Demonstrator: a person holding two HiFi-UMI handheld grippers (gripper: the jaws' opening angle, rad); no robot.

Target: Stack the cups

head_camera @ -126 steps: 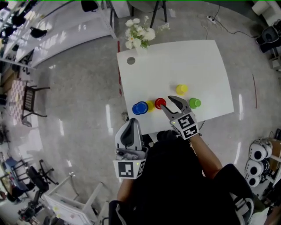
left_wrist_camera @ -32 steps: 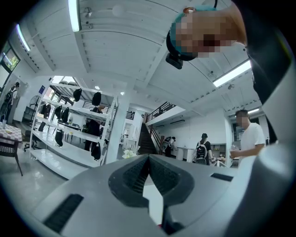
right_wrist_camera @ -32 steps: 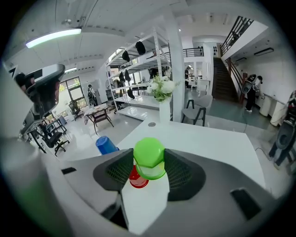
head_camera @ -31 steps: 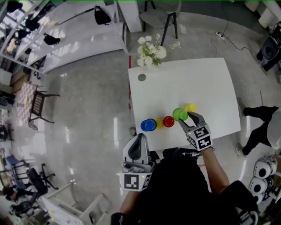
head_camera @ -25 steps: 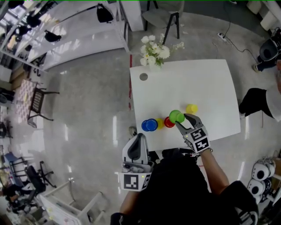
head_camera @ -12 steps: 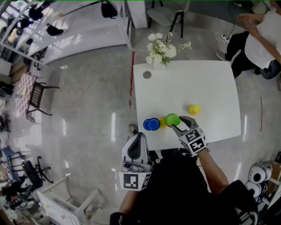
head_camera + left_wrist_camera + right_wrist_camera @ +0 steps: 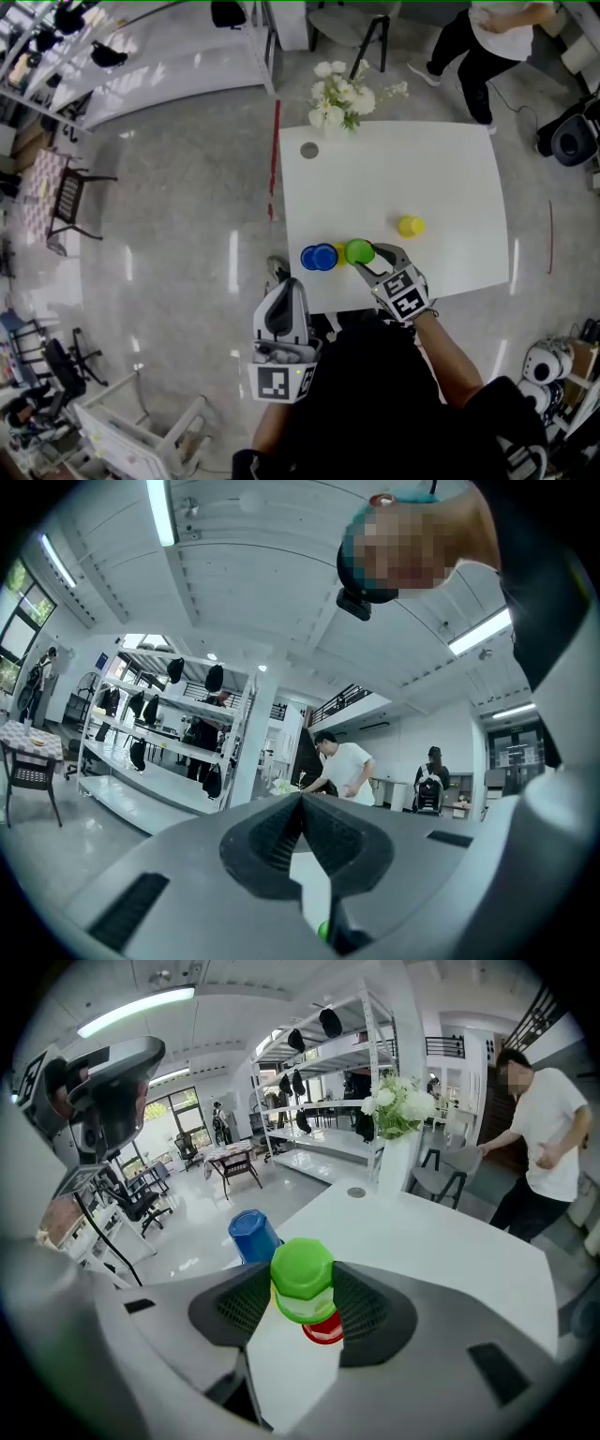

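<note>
My right gripper (image 7: pixel 367 262) is shut on an upside-down green cup (image 7: pixel 303 1278) near the white table's (image 7: pixel 441 178) front edge. The green cup (image 7: pixel 359 251) is directly over a red cup (image 7: pixel 325 1331), whose rim shows beneath it; whether they touch I cannot tell. A blue cup (image 7: pixel 319 257) stands to the left, also upside down (image 7: pixel 252 1235). A yellow cup (image 7: pixel 339 250) peeks out between blue and green. Another yellow cup (image 7: pixel 410 226) stands alone to the right. My left gripper (image 7: pixel 281 289) is shut and empty, held off the table by my body, its jaws pressed together (image 7: pixel 302 803).
A vase of white flowers (image 7: pixel 341 95) stands at the table's far edge, with a small grey disc (image 7: pixel 308 150) beside it. A person (image 7: pixel 490 28) walks past the far right corner and appears in the right gripper view (image 7: pixel 542 1138). Shelving lines the room's left side.
My right gripper carried the green cup leftward from beside the lone yellow cup to over the red cup, which the green one now hides in the head view. The left gripper stayed put.
</note>
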